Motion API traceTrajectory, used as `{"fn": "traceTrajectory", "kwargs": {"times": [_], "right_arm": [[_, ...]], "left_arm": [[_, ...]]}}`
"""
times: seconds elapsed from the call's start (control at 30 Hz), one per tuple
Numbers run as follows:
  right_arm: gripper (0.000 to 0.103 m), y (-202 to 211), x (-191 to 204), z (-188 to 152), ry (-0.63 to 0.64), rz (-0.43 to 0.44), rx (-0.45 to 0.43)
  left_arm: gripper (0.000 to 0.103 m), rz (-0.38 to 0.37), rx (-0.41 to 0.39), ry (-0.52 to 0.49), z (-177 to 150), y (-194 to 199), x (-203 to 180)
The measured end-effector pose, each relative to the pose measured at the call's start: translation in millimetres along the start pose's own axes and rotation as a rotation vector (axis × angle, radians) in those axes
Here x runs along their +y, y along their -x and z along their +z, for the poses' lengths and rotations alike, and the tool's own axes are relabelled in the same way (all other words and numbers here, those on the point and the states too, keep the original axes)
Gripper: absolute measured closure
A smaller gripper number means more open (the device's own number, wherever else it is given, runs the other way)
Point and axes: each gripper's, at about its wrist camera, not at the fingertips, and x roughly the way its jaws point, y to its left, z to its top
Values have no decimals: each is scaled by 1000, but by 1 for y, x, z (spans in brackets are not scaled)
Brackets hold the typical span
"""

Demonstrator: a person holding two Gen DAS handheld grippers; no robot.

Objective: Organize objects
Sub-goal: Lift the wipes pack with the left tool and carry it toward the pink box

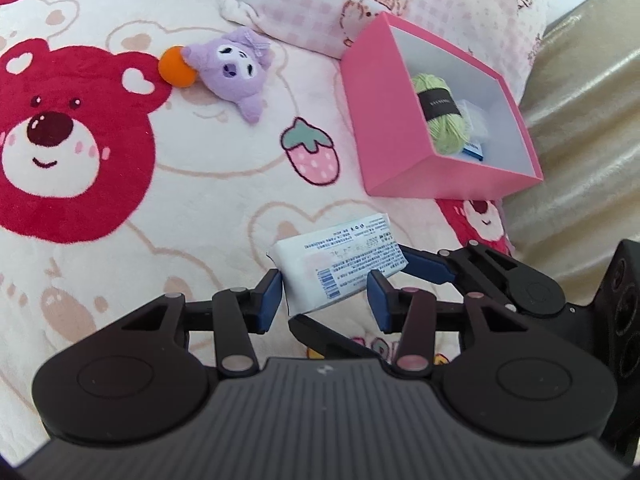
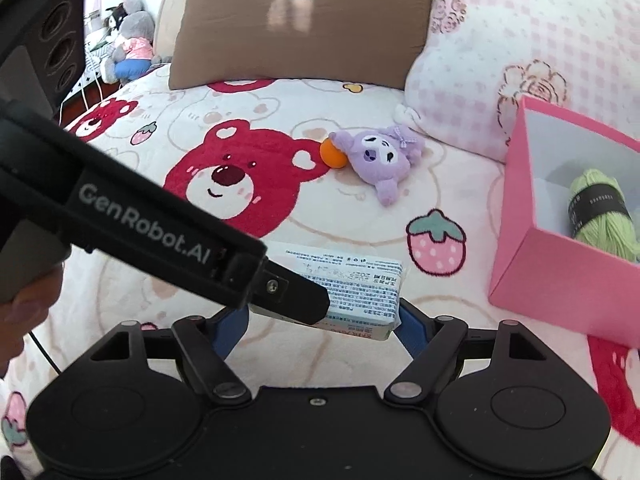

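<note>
A white tissue pack (image 1: 340,268) with printed text lies on the bear-print blanket, also in the right wrist view (image 2: 360,292). My left gripper (image 1: 326,296) is open, its blue pads on either side of the pack's near end. My right gripper (image 2: 320,324) is shut on the pack from its other side; it also shows in the left wrist view (image 1: 424,268). A pink open box (image 1: 440,168) holds a green yarn ball (image 1: 444,116) and a small blue item (image 1: 474,150). A purple plush toy (image 1: 236,68) and an orange ball (image 1: 177,67) lie further back.
A pink checked pillow (image 1: 360,4) lies behind the box, and a brown pillow (image 2: 304,20) stands at the headboard. The bed's right edge meets a beige cover (image 1: 584,120). Stuffed toys (image 2: 130,40) sit beyond the bed's left side.
</note>
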Motion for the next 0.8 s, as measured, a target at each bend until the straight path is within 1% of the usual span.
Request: {"fn": "traceTrajectory", "kwargs": {"times": [0.13, 0.37, 0.53, 0.8], "right_arm": [[19, 5, -7, 0, -64, 39, 14], [19, 16, -7, -2, -46, 28, 16], [19, 28, -10, 3, -35, -2, 9], [19, 52, -13, 13, 10, -46, -33]], "left_arm": [[59, 12, 10, -25, -3, 3, -8], [59, 12, 25, -44, -4, 6, -19], [59, -23, 56, -45, -5, 11, -31], [59, -35, 34, -92, 0, 23, -55]]}}
